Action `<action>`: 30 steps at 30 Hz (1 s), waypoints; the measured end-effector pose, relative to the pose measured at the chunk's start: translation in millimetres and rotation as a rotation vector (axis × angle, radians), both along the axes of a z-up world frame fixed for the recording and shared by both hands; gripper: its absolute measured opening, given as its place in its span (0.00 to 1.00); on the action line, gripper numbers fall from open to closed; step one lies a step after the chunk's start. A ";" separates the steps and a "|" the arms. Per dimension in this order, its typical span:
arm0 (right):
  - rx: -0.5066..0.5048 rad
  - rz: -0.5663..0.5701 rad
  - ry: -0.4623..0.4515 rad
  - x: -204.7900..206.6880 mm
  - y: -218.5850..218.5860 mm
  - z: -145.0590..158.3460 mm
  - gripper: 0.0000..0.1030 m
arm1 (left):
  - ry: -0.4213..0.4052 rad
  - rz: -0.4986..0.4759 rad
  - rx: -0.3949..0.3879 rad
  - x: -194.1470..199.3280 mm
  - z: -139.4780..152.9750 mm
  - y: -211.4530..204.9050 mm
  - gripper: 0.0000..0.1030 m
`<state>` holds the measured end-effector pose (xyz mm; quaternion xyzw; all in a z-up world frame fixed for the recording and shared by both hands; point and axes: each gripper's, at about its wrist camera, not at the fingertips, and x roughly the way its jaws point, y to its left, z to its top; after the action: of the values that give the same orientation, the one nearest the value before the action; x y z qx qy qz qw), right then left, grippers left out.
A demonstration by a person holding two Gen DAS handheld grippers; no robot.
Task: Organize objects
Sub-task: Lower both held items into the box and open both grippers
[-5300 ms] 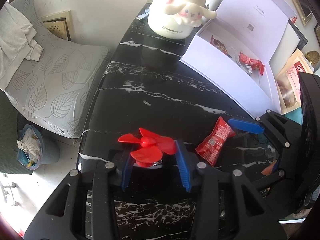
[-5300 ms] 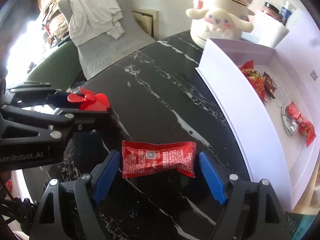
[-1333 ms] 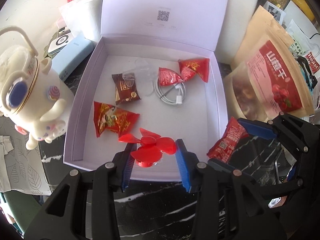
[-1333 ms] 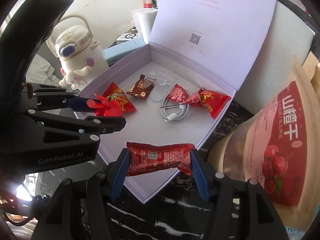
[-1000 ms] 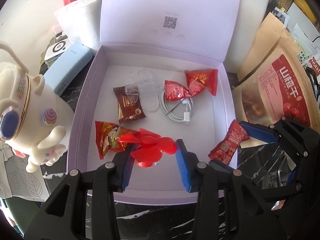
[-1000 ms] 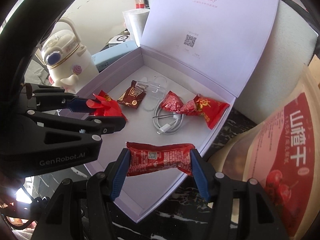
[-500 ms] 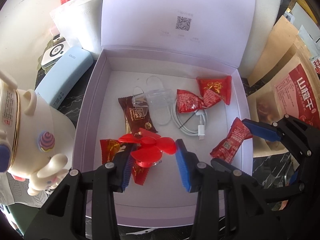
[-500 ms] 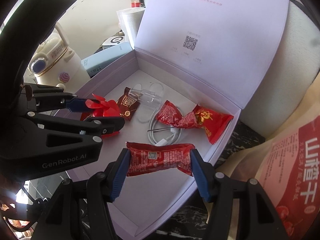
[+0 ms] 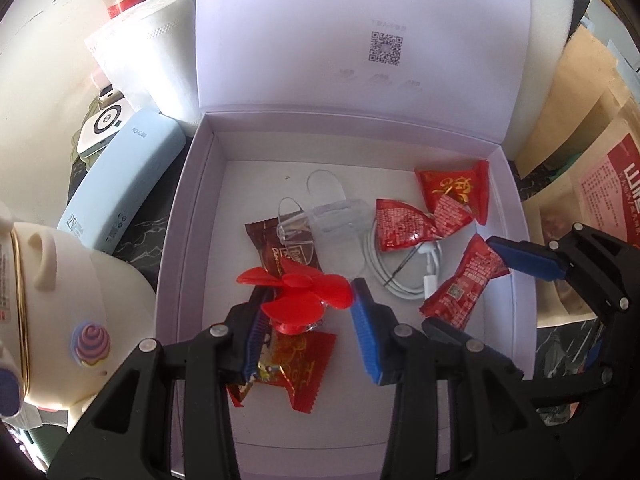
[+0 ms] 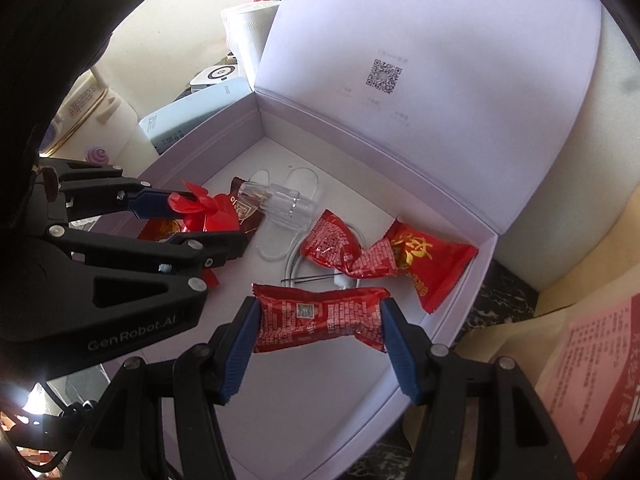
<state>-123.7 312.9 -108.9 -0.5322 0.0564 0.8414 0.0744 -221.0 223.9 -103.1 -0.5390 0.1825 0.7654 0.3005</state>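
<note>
My left gripper is shut on a small red fan and holds it over the open white box, above a red candy packet. My right gripper is shut on a red snack packet by its two ends, over the box's right half. That packet also shows in the left wrist view. In the box lie a brown chocolate, a clear plastic piece, a white cable and two red packets.
A cream character kettle stands left of the box, with a pale blue case and a paper roll behind it. Brown snack bags stand to the right. The box lid stands upright at the back.
Both grippers have moved forward over the box with their loads, from the black table to above the box floor. Neither grip has changed.
</note>
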 end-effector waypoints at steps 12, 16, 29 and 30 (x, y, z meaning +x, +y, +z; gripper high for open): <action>0.002 -0.007 -0.033 -3.3 0.3 -12.9 0.60 | -0.015 0.000 -0.007 -6.9 -11.8 4.6 0.37; -0.004 -0.011 -0.034 -2.4 2.7 -13.7 0.60 | -0.017 0.000 -0.014 -6.6 -13.9 5.2 0.37; 0.013 -0.010 -0.013 0.8 5.9 -0.6 0.61 | -0.025 0.015 -0.053 -0.6 -8.2 4.9 0.38; 0.014 -0.008 -0.012 1.2 5.8 0.8 0.61 | -0.024 0.018 -0.051 0.0 -6.5 3.9 0.38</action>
<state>-122.5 318.6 -108.1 -0.5367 0.0520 0.8382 0.0817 -221.0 227.8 -109.7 -0.5574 0.1934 0.7566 0.2820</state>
